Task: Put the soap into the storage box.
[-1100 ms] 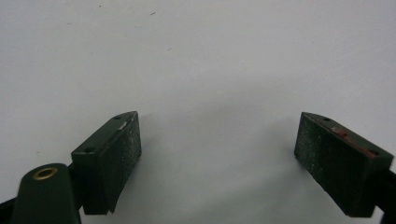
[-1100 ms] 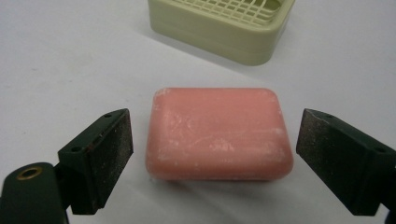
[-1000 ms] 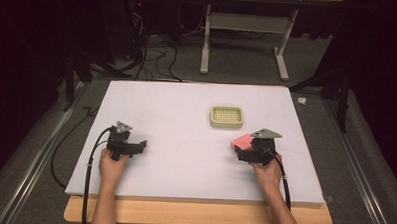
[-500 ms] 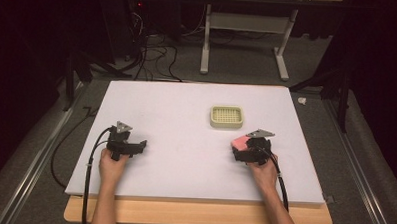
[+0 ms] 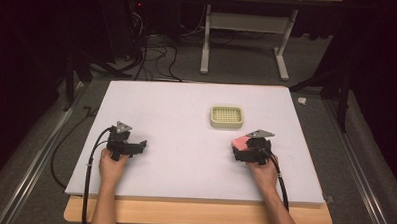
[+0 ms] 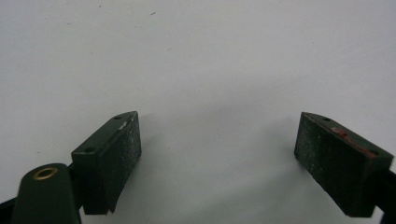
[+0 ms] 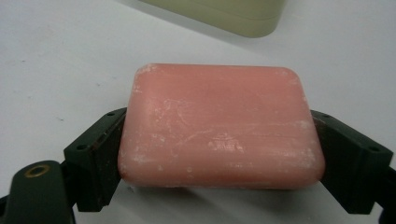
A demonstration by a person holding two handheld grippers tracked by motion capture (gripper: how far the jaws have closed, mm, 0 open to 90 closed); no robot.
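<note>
High view first, and we take the pale yellow soap dish (image 5: 227,116) as our marker: it sits on the white bench (image 5: 186,106), its slotted top facing up. Our right gripper (image 5: 241,148) is on the near side of that dish, a little to its right, close by but not touching, and between its jaws we have a pink soap bar (image 5: 240,142). Our right hand (image 5: 262,170) grips the handle from behind, with the cable running back over the wrist.

Switching to the right gripper view, we see the soap bar (image 7: 220,127) squarely: both black jaws press its short ends, one on either side, clamped tight. The bar lies flat, broad face up, scuffed white here and there, a faint stamp near its front edge. Whether it rests on the bench or sits just above it, we cannot tell. Beyond the bar, the dish (image 7: 224,15) edge shows at the top, apart from the soap.

Over to our left gripper (image 5: 141,145): it sits well apart from the dish, far off to its left and nearer to us, held by our left hand (image 5: 111,165). From the left gripper view, those jaws stand wide apart with bare white bench (image 6: 196,60) between them, holding nothing.
</note>
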